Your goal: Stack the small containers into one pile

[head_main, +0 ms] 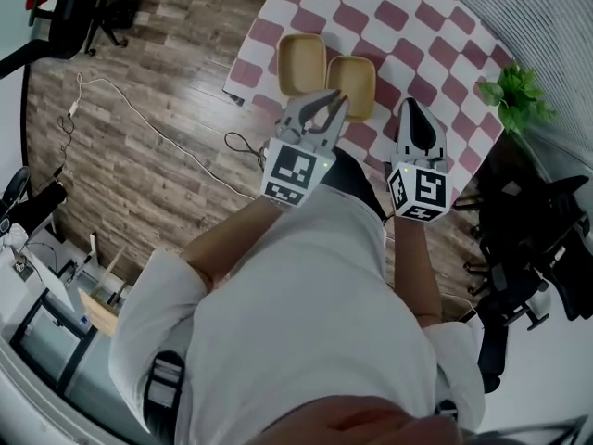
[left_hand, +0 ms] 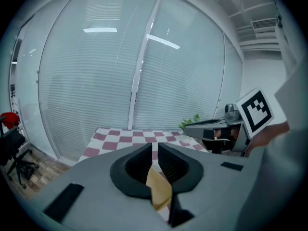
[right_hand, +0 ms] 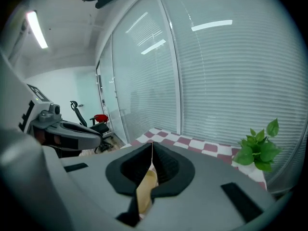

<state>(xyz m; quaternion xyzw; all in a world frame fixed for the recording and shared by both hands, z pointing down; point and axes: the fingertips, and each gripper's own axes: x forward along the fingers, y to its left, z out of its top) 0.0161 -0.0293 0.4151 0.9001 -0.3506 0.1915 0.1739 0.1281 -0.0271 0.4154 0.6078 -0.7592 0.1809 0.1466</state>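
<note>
The left claw [head_main: 332,100] hangs above the counter [head_main: 408,26] and covers the near rim of the right-hand container [head_main: 352,82]. Its jaws stand a narrow slit apart and grip nothing. The right claw [head_main: 409,105] is closed tip to tip and empty, over bare checks just right of that container. The left-hand container [head_main: 302,63] lies just beside the other, near the counter's left edge. Each gripper view shows only a tan sliver [left_hand: 159,189] below the jaws, and I cannot tell which container it belongs to. A plant [head_main: 514,95] crowds the counter's right edge, and the far checks lie open.
</note>
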